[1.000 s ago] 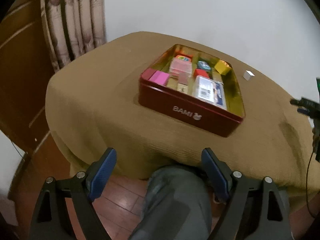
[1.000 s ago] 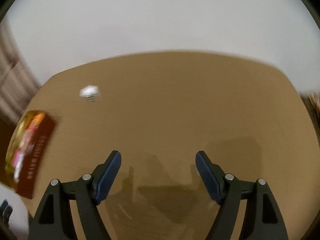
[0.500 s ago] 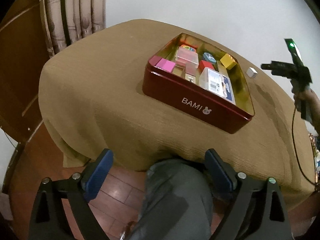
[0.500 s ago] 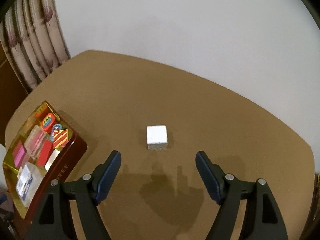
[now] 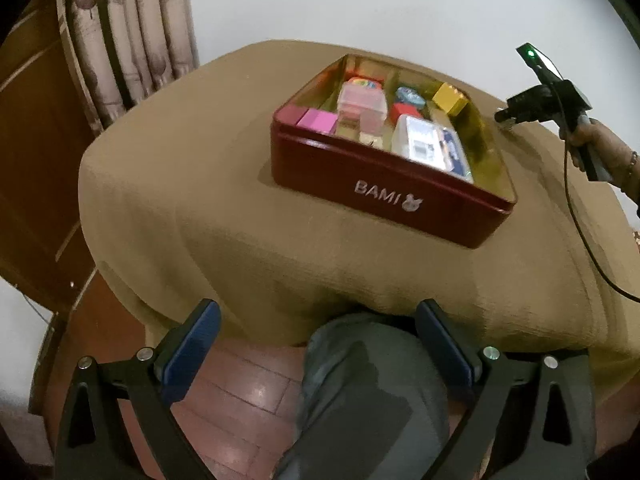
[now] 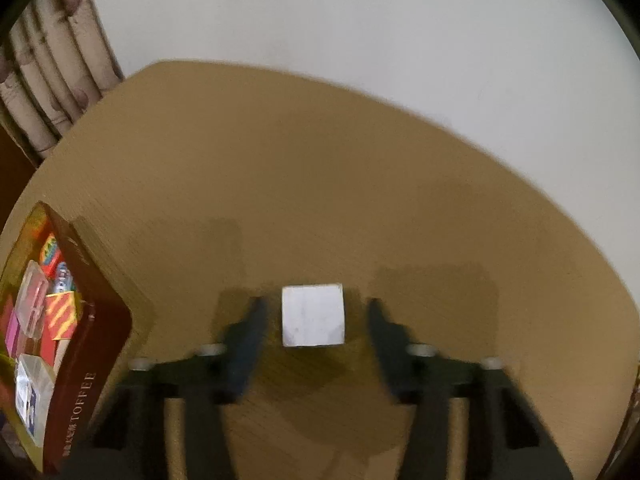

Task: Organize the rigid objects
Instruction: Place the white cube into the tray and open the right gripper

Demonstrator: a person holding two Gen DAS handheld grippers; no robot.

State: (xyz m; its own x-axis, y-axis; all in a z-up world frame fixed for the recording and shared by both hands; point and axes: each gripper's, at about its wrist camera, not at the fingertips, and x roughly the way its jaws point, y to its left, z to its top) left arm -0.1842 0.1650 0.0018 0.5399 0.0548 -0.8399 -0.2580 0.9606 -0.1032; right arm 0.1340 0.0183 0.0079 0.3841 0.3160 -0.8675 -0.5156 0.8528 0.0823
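Left gripper [image 5: 318,334]: jaws spread wide, empty, held low off the table's near edge above the person's knee [image 5: 372,380]. Right gripper [image 6: 316,320]: jaws apart, low over the tan cloth [image 6: 360,184], straddling the white cube [image 6: 313,315] without touching it. Red tin [image 5: 384,184] sits farther left on the cloth, filled with small boxes. Curtain [image 5: 132,28] beyond.

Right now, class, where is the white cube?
In the right wrist view the white cube sits on the brown tablecloth, between the open fingers of the right tool, to the right of the red tin.
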